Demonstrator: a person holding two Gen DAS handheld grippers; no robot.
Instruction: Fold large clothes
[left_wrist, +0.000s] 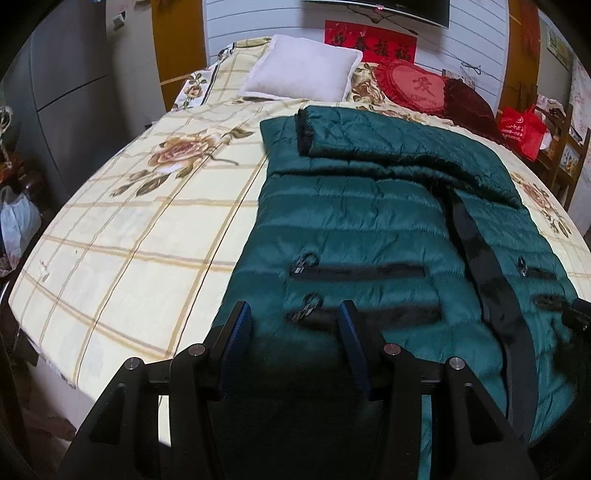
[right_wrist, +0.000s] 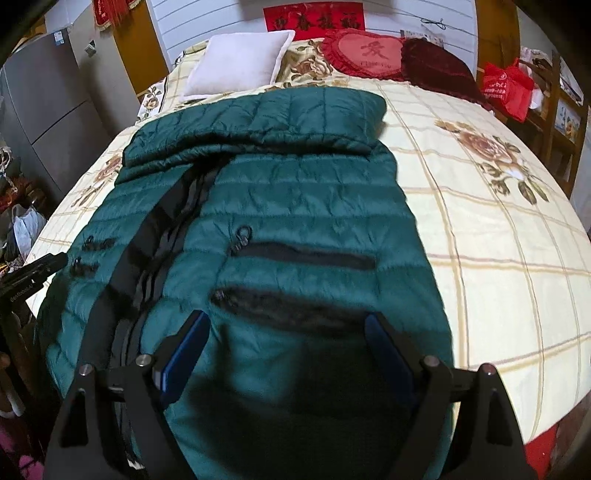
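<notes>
A bed (left_wrist: 122, 236) under a floral checked sheet fills my view, one green jacket (left_wrist: 354, 229) lying front-up along it, sleeves already folded across the chest. Three pillows sit at the head. I judge the next move is gripping the hem and carrying it toward the collar. My left gripper (left_wrist: 295, 332) and right gripper (right_wrist: 288, 343) both hover spread, holding nothing

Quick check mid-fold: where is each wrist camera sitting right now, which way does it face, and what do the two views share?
Left wrist: near the foot of the bed, low over the jacket, facing the headboard; the open left tool shows.
Right wrist: same end, further right, facing the headboard; the open right tool shows, with the other tool's edge at far left.
Shared: jacket, white pillow, red heart cushion.
</notes>
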